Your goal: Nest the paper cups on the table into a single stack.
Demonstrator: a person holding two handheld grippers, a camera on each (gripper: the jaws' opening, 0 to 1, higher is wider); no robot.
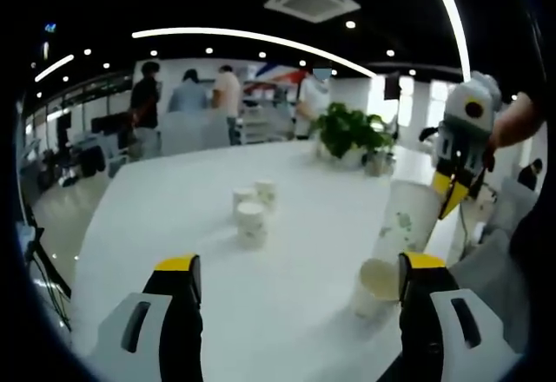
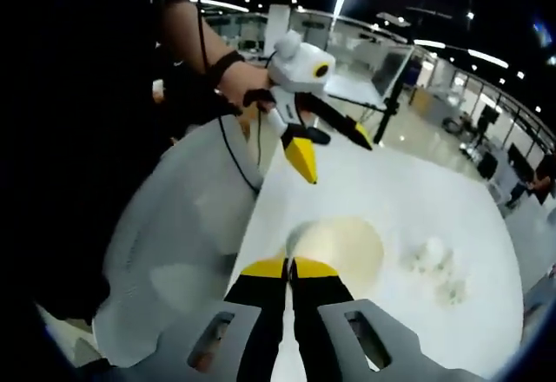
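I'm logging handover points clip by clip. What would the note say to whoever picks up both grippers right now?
Left gripper: open, holding nothing; one loose cup stands on the table just inside one of its jaws.
Right gripper: shut on the rim of a tall cup, tilted just above the loose cup. Whether it is already several nested cups cannot be told.
Three more cups stand close together mid-table.
Done: at most a partial stack in the right gripper.
Left: probably nest the held cup with the loose one, then add the three mid-table cups.
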